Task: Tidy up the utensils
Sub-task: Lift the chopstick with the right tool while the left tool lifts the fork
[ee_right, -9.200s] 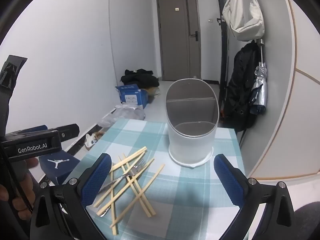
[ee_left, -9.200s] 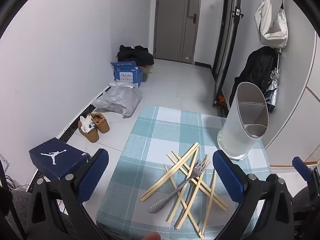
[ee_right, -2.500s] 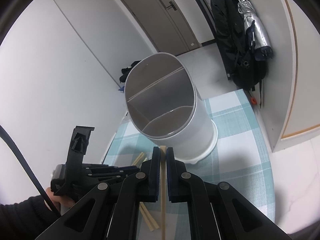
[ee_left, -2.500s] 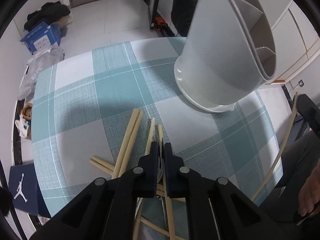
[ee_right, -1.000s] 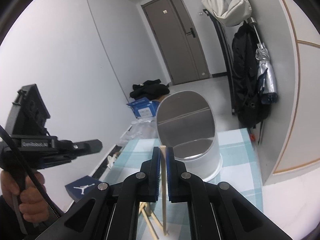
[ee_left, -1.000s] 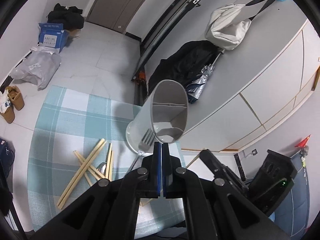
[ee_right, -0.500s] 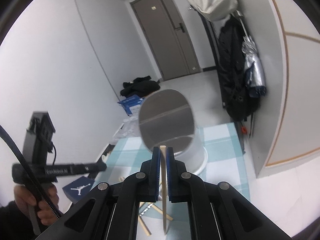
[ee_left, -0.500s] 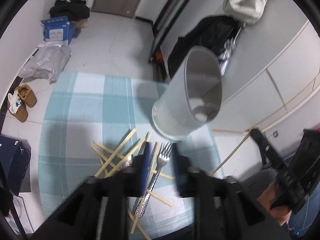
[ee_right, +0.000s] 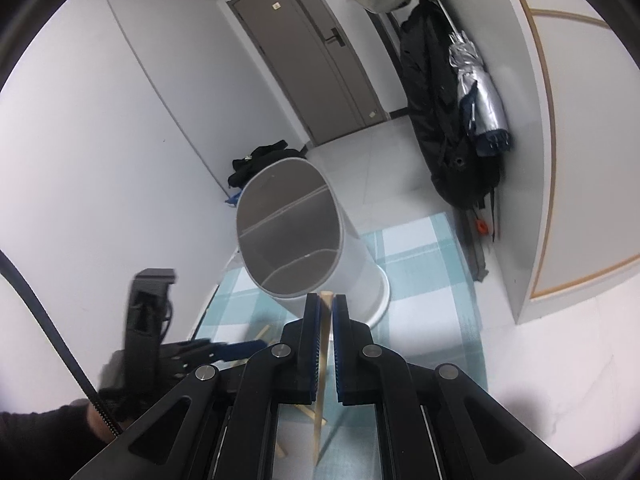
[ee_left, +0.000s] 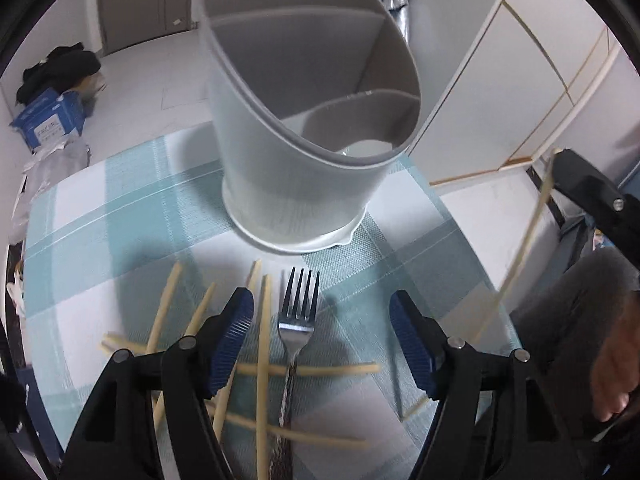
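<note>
The left gripper point(ee_left: 322, 336) has just been opening its jaws, which stand apart over a silver metal fork point(ee_left: 294, 344) lying untouched across pale wooden chopsticks point(ee_left: 262, 364) on the teal-and-white checked surface point(ee_left: 120, 208). The right gripper point(ee_right: 325, 344) has its jaws clamped on a single wooden chopstick point(ee_right: 323, 376), near the grey divided plastic utensil holder point(ee_right: 296, 240).

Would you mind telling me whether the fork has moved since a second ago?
Yes. The fork has dropped from the white holder's rim to the tablecloth among the chopsticks, between the left claw's just-opened jaws.
</note>
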Demonstrator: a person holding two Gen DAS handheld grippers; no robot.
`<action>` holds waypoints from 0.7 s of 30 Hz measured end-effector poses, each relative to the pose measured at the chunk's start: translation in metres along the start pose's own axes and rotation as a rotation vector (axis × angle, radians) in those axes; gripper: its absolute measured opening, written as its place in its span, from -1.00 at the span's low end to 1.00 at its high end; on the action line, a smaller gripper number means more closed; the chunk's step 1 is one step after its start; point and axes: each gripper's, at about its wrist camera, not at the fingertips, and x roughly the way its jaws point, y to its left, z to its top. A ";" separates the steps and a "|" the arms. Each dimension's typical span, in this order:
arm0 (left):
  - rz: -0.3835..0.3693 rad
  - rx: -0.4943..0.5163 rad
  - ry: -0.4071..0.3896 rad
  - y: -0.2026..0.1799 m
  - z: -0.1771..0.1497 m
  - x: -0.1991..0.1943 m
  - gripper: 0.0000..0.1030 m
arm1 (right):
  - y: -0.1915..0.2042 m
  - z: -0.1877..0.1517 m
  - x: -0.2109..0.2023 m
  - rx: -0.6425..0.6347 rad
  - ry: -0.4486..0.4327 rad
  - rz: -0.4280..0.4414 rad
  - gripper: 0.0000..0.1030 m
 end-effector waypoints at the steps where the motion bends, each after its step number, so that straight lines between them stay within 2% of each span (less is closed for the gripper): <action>1: -0.002 0.013 0.006 0.000 -0.002 0.002 0.30 | -0.002 0.000 0.000 0.006 0.005 -0.001 -0.90; 4: 0.012 0.051 0.029 0.000 -0.002 0.006 0.14 | -0.010 -0.002 0.001 0.027 0.022 0.002 -0.90; 6: 0.011 0.078 0.052 0.000 -0.003 0.008 -0.09 | -0.016 -0.002 0.004 0.046 0.037 0.001 -0.90; 8: 0.009 0.093 0.073 0.000 -0.004 0.011 -0.23 | -0.020 -0.002 0.006 0.061 0.047 0.003 -0.90; 11: 0.002 0.078 0.102 0.004 -0.006 0.016 -0.24 | -0.023 -0.002 0.007 0.069 0.053 0.005 -0.90; 21: 0.047 0.079 0.155 0.004 -0.010 0.017 -0.25 | -0.022 -0.001 0.005 0.074 0.043 0.015 -0.90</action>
